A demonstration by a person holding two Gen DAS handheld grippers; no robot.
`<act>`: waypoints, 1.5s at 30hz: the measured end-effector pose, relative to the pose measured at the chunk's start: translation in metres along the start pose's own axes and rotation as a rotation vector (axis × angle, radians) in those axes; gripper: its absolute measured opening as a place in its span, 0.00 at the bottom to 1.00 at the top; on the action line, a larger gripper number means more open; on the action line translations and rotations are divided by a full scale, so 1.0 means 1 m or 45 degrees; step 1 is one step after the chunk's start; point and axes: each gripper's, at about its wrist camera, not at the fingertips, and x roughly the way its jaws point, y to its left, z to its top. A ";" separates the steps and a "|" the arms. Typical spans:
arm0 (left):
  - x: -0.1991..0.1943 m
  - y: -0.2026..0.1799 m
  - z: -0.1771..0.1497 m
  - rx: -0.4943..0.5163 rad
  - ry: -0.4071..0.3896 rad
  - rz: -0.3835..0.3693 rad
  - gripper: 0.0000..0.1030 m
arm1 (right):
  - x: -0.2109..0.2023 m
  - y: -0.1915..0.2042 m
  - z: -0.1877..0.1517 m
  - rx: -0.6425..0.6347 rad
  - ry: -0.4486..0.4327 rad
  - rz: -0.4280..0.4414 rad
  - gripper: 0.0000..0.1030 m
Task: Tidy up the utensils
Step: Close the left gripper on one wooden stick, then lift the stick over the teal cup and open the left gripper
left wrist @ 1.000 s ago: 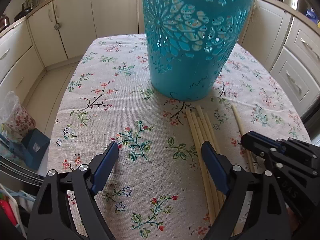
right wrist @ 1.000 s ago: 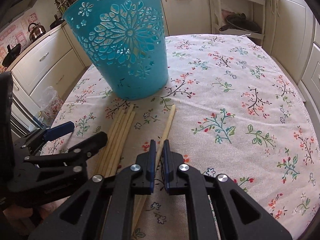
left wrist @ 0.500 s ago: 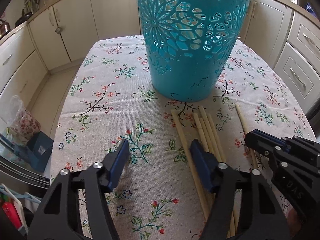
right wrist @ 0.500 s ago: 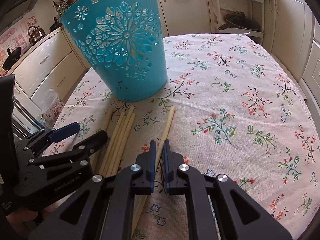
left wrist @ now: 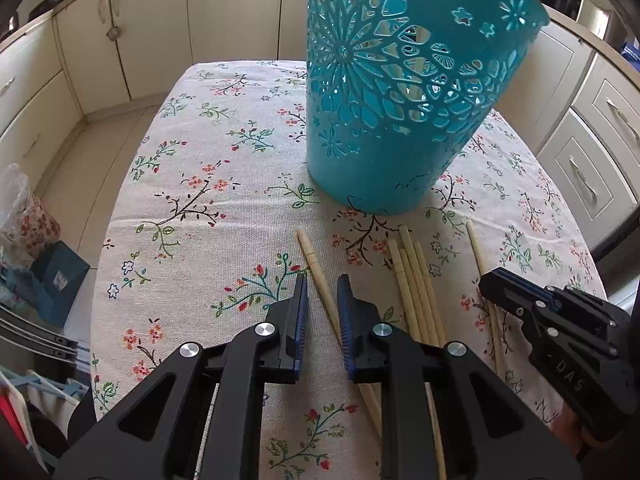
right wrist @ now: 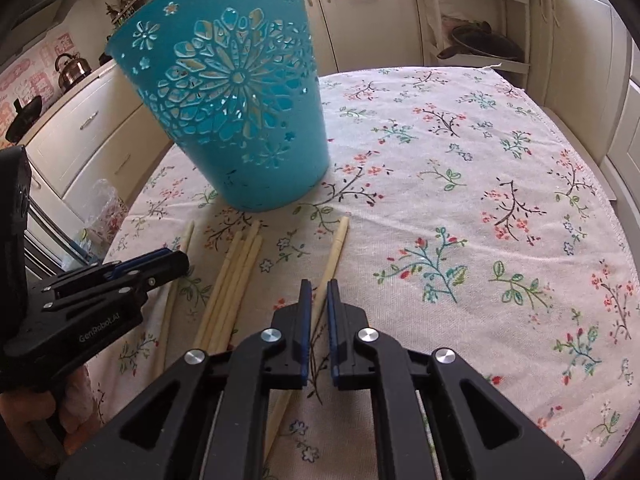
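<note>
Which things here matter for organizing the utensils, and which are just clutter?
Job:
pale wooden chopsticks
teal plastic cut-out basket
left tongs
right tongs

Lying about:
floral tablecloth
metal kettle
clear plastic bag

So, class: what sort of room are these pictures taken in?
Most likely a home kitchen: cream cabinets line the walls, a kettle sits on the counter, and chopsticks lie on a floral tablecloth.
</note>
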 end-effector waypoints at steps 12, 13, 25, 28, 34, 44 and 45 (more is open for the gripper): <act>0.001 0.014 -0.001 -0.016 -0.011 -0.029 0.06 | -0.001 0.011 -0.004 -0.094 0.009 -0.002 0.08; 0.001 0.012 -0.001 -0.002 -0.013 -0.018 0.06 | 0.000 0.011 -0.003 -0.094 0.008 -0.001 0.08; -0.044 0.015 -0.004 0.046 -0.135 -0.270 0.05 | 0.001 0.012 -0.003 -0.090 -0.013 0.000 0.08; -0.083 0.018 0.004 0.037 -0.246 -0.411 0.05 | 0.000 0.011 -0.002 -0.094 -0.015 -0.006 0.08; -0.155 0.015 0.054 -0.004 -0.544 -0.548 0.05 | 0.000 0.012 -0.003 -0.091 -0.016 -0.005 0.08; -0.180 -0.003 0.151 -0.127 -0.899 -0.412 0.05 | -0.001 0.008 -0.004 -0.073 -0.019 0.012 0.08; -0.180 -0.005 0.158 -0.125 -0.938 -0.374 0.05 | -0.001 0.008 -0.003 -0.071 -0.019 0.013 0.08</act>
